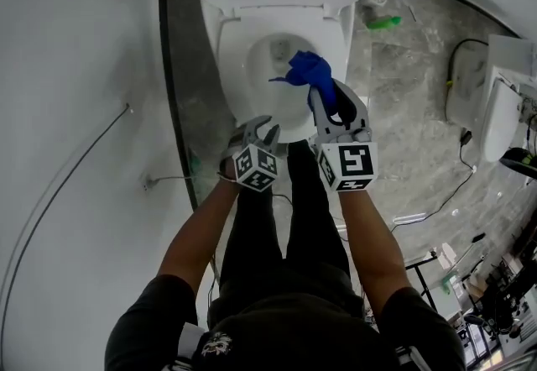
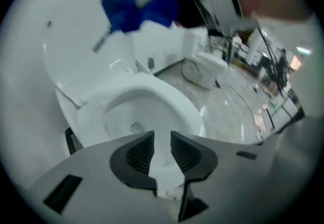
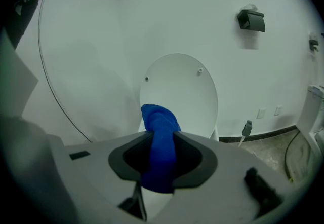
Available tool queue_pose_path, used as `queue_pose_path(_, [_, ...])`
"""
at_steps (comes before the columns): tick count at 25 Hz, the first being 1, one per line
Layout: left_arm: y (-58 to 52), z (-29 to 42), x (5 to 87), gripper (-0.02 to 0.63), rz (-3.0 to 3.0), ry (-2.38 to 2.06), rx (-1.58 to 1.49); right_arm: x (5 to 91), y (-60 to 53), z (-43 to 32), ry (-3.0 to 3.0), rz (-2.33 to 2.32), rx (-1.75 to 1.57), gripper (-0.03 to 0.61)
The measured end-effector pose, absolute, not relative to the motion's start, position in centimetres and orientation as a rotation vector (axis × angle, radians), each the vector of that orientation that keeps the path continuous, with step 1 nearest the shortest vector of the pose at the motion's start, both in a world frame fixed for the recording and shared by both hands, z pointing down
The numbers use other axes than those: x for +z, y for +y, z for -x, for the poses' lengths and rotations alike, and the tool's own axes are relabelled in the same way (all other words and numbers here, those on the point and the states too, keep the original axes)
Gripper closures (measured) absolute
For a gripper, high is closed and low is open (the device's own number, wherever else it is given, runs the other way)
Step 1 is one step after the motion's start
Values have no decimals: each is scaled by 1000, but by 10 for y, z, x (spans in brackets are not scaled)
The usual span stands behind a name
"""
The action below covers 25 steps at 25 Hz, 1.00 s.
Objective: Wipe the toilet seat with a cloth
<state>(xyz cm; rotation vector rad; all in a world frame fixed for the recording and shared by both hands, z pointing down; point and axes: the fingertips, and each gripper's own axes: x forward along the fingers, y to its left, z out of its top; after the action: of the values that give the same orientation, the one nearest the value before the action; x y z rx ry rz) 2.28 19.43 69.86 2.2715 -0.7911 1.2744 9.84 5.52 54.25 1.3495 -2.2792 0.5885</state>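
Gripping blue cloth [image 3: 159, 121]: right gripper [image 3: 162, 137] jaws; left gripper [image 2: 162, 138] jaws narrowly apart, empty.

The floor [image 1: 403, 109] under you is grey marbled tile, with a darker strip [image 1: 180, 67] running beside the wall at your left. The toilet [image 1: 228, 67] stands on it straight ahead of you. Just right of the toilet, close to the far wall, a small green thing [image 1: 382, 22] lies on the tiles. Farther right a white fixture [image 1: 495, 113] sits on the floor. Near it a black cable [image 1: 461, 161] trails across the tiles toward clutter too small to tell.
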Motion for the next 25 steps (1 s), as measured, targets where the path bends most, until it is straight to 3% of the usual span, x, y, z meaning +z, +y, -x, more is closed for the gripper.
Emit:
queue_pose_path(4, [130,-7,629,597,-2120,-1111,740,549,52,-92,-2292,-1339,619,468])
queue_pose_path(7, [94,14,598,603,-2059,-1254,554,555,43,-86,-2307,-1308,611,468])
queue_pose_path(15, [41,106,606,604,-1931,-1576,524,614,9,-41,-2318,-1250,676,468])
queue_pose_path(25, [26,123,624,604,-1918,-1622,493,698,-40,29,-2319,-1198,665,468])
